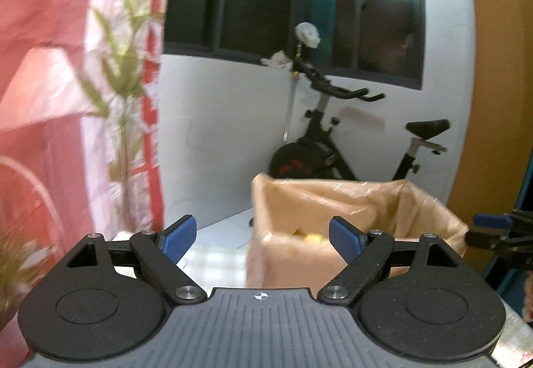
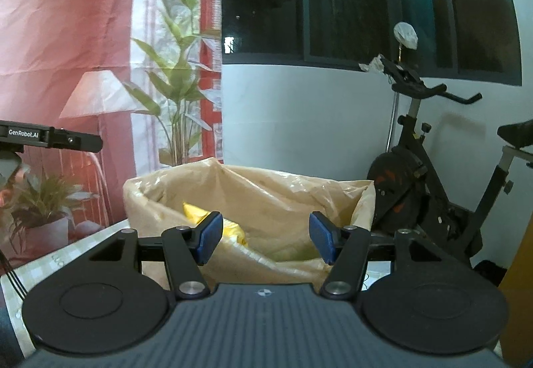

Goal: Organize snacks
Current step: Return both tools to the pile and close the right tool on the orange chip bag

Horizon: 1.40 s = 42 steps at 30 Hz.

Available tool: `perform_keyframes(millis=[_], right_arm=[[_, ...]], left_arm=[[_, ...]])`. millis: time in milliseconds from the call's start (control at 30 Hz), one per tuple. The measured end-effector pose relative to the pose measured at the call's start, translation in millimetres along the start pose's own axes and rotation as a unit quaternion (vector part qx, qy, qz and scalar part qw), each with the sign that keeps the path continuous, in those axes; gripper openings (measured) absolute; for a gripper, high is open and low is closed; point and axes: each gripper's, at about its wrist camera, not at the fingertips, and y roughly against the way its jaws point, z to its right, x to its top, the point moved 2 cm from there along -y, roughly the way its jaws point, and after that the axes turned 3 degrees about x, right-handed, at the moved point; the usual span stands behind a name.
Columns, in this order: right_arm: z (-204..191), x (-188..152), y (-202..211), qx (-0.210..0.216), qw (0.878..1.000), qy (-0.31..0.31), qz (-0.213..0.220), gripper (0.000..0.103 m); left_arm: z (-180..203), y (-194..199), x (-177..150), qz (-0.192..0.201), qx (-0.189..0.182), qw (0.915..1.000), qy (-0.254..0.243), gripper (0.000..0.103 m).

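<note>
A box lined with a tan plastic bag [image 1: 349, 201] [image 2: 266, 191] stands on the checked tablecloth [image 1: 216, 264] ahead of both grippers. Yellow snack packets [image 2: 213, 221] lie inside it; in the left wrist view only a yellow bit [image 1: 311, 236] shows. My left gripper [image 1: 263, 238] is open and empty, held above the table to the left of the box. My right gripper [image 2: 265, 238] is open and empty, facing the box's opening. The right gripper's blue finger [image 1: 491, 220] shows at the right edge of the left view; the left gripper's body [image 2: 50, 136] shows at the left of the right view.
An exercise bike [image 1: 349, 141] [image 2: 433, 175] stands behind the box by a white wall with dark windows. A red printed backdrop with plants [image 2: 83, 51] hangs on the left. An orange panel [image 1: 493, 85] rises at the right.
</note>
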Motion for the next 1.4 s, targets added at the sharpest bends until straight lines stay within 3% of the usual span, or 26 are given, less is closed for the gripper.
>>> perform_keyframes(millis=[267,733,800,933,1067,1267,1400], right_arm=[[-13.3,-27.4,13.3,0.0,1.0,-0.001,-0.003,0.061],[-10.6,-81.1,17.6,-0.023,0.999,-0.005,-0.046,0.061],[-11.3,-91.5,16.5,-0.022,0.998,-0.011,-0.06,0.065],[-11.8,-111.8,11.4,-0.025,0.995,-0.035,-0.088,0.085],[-8.1,-133.9,0.9,-0.031,0.99,-0.07,-0.123,0.094],[0.8,-158.0,-20.3,-0.047,0.981,-0.102,-0.159,0.098],[6.9,-164.4,-32.5,-0.041,0.978,-0.138,-0.151,0.1]], left_arm=[[-28.0,11.3,-39.5,-0.038,0.008,0.9982,0.046,0.087],[-28.4,4.0,-87.8,-0.087,0.029,0.993,0.074,0.086],[-24.9,2.9,-94.2,-0.094,0.033,0.9931,0.062,0.086],[-26.0,1.7,-102.9,-0.104,0.033,0.9922,0.06,0.086],[-29.2,1.8,-106.1,-0.107,0.037,0.9914,0.066,0.086],[-27.8,-2.0,-114.1,-0.12,0.036,0.9895,0.072,0.086],[-27.8,-8.2,-120.6,-0.133,0.033,0.9876,0.076,0.086]])
